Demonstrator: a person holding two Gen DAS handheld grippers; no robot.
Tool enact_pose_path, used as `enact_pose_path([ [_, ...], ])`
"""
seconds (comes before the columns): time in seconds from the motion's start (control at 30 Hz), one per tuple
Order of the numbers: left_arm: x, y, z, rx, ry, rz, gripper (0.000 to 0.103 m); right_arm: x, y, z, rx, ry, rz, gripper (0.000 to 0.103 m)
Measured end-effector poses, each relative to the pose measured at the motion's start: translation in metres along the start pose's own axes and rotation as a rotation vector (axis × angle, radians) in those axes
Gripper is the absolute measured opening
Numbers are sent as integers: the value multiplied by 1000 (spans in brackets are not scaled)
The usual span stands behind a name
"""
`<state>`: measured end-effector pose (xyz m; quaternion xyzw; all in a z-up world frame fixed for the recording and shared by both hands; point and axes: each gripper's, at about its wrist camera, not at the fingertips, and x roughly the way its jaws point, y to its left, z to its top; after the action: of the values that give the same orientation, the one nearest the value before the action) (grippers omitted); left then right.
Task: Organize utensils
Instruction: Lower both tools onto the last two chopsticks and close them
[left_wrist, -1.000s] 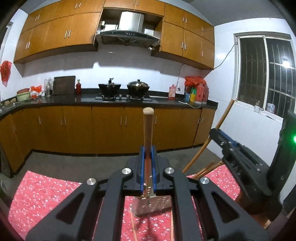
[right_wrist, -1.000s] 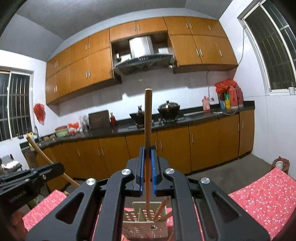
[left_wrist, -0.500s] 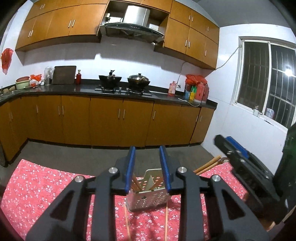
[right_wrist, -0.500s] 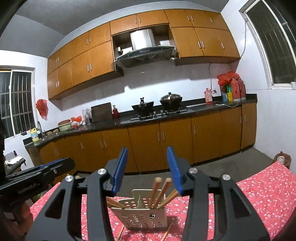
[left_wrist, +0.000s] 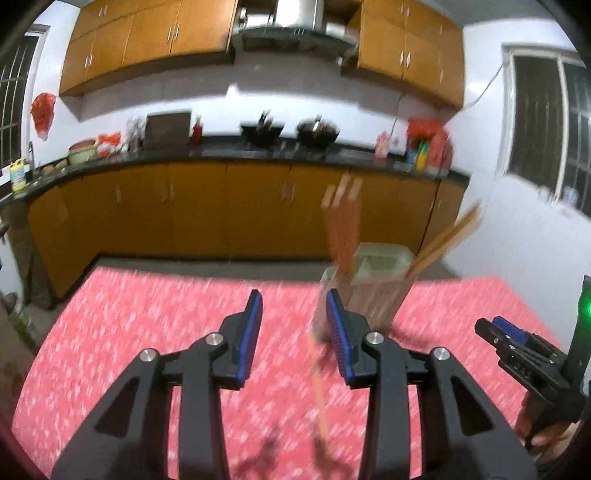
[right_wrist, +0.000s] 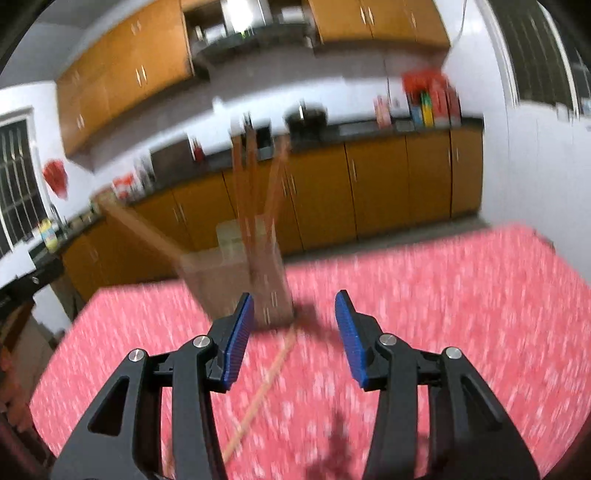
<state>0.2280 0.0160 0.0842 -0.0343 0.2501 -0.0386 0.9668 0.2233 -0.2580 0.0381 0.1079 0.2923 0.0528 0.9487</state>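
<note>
While the red floral bench (left_wrist: 147, 332) fills both views, the perforated utensil holder (right_wrist: 236, 280) stands near its far edge, chopsticks (right_wrist: 251, 192) leaning upright inside, where they belong. Loose chopstick (right_wrist: 266, 380) lies flat just before it, likely next up. Left gripper (left_wrist: 293, 332) has just been opening further, part-open and empty; right gripper (right_wrist: 293, 332) likewise, part-open, nothing between.
</note>
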Motion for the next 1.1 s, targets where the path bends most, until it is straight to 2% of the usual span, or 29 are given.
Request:
enact_pose_path([
  [0.07,10,7,-24,-5,59,30,36,17,7,-25,12,92,21,42],
  [0.2,20,18,-57,-31,137,50,36,41,32,-55,-2,203,45,35],
  [0.3,21,20,-76,-41,167,53,36,52,48,-71,-19,236,40,35],
  [0.47,28,24,-91,-60,211,35,36,72,61,-83,-40,282,-24,32],
  [0.53,32,21,-94,-62,224,26,36,71,60,-82,-52,267,-51,26],
  [0.6,36,20,-98,-66,240,17,36,70,54,-82,-36,264,-62,12],
  [0.63,39,19,-101,-68,250,9,36,69,51,-81,-25,264,-67,11],
  [0.9,47,1,-109,-50,285,-62,36,62,13,-75,49,261,-133,8],
  [1.1,60,-16,-117,-36,334,-120,36,56,-35,-65,111,249,-222,8],
])
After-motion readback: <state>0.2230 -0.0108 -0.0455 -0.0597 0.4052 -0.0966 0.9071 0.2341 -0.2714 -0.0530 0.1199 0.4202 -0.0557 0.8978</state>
